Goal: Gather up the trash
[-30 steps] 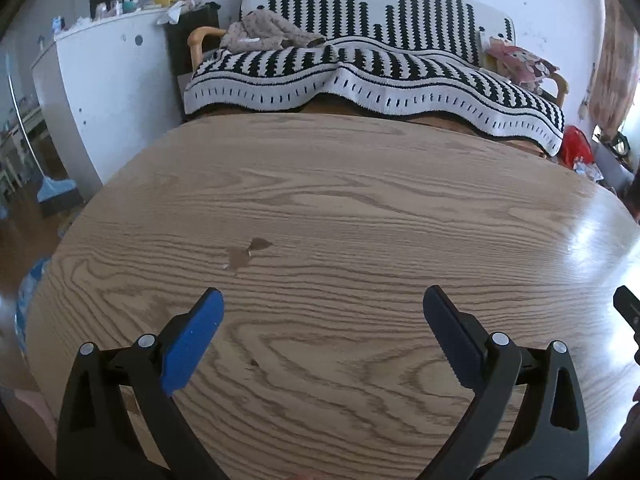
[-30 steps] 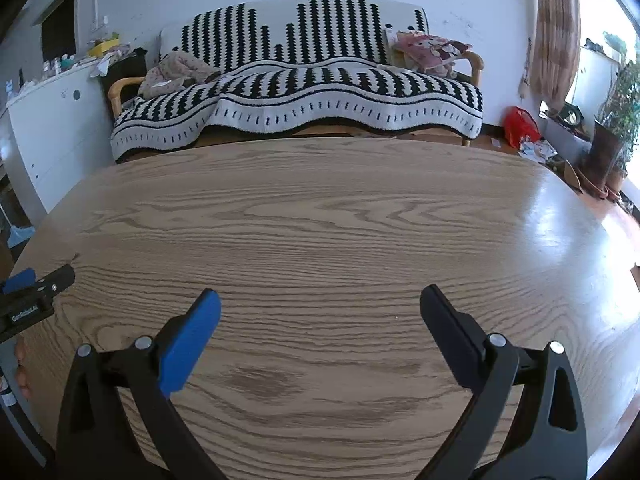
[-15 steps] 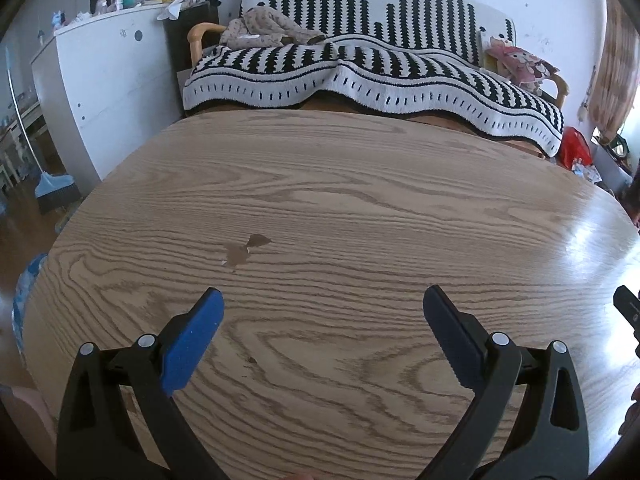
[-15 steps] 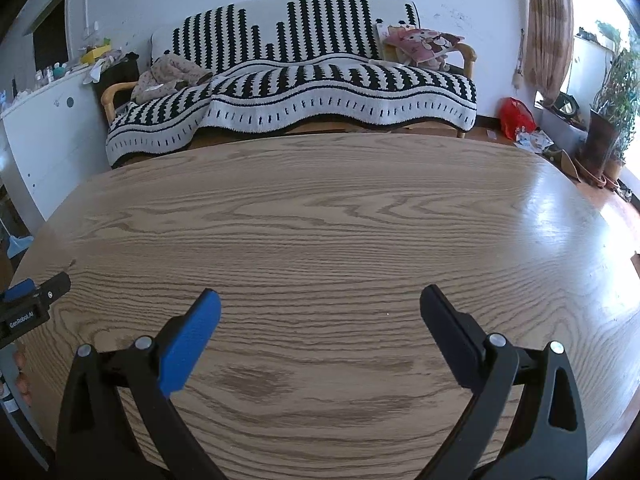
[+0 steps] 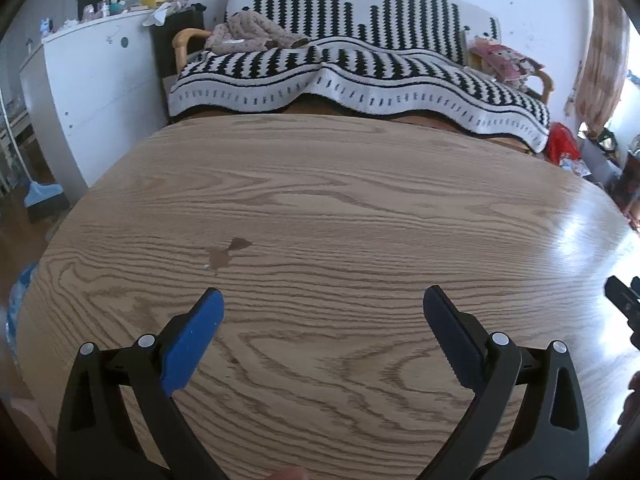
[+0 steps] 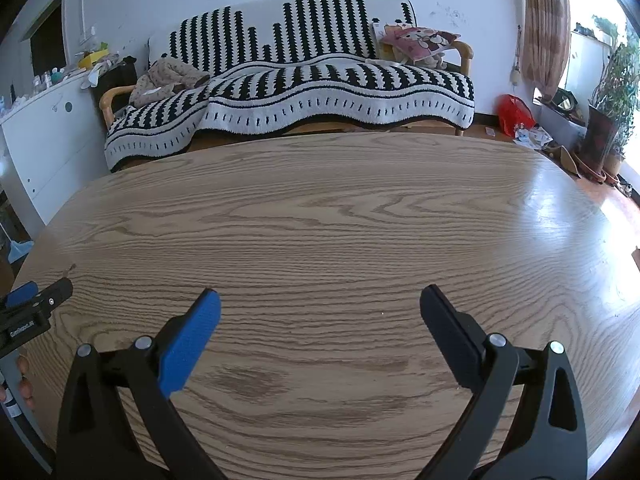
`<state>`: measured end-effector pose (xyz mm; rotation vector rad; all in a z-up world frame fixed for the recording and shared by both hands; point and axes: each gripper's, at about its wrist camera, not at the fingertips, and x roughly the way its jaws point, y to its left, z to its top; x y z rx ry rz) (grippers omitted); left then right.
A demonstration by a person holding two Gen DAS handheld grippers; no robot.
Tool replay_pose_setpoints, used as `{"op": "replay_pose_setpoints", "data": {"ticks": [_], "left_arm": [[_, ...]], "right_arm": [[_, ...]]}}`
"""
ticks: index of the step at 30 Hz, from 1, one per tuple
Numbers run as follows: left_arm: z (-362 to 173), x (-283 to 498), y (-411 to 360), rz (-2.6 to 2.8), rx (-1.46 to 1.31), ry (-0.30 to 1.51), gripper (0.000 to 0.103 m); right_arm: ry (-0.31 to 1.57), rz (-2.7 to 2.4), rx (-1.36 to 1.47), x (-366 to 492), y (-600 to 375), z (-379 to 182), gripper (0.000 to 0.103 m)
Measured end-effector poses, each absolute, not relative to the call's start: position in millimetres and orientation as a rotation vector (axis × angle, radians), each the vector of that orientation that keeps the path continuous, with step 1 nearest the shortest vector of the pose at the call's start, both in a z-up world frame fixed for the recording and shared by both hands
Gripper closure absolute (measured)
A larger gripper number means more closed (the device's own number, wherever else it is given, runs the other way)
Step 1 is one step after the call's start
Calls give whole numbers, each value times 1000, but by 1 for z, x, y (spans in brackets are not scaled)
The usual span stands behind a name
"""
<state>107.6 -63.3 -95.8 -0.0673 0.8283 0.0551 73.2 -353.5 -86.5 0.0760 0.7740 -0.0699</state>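
Note:
Both grippers hover over a wooden table [image 5: 340, 208] whose top shows no trash. My left gripper [image 5: 320, 308] is open, its blue-padded fingers spread wide with nothing between them. A small brown stain [image 5: 228, 252] marks the wood just ahead of its left finger. My right gripper [image 6: 318, 308] is open too and holds nothing. At the left edge of the right wrist view the left gripper's tip [image 6: 36, 304] pokes in. The tip of the right gripper [image 5: 624, 300] shows at the right edge of the left wrist view.
A sofa under a black-and-white striped blanket [image 6: 300, 80] stands behind the table. A white cabinet [image 5: 88, 92] with clutter on top stands at the left. A red bag [image 6: 514, 114] and scattered papers lie on the floor at the right, by potted plants [image 6: 608, 120].
Both views have tilted up a little, so the sofa and the table's far edge sit lower in frame. Both grippers stay open over the table.

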Motion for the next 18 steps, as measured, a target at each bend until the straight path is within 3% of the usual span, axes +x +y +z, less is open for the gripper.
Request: {"op": "replay_pose_setpoints", "data": {"ticks": [18], "left_arm": [[-109,112,-73,-18,-88,892,6]], "right_arm": [[730,-125,33,72,-345,-76,7]]}}
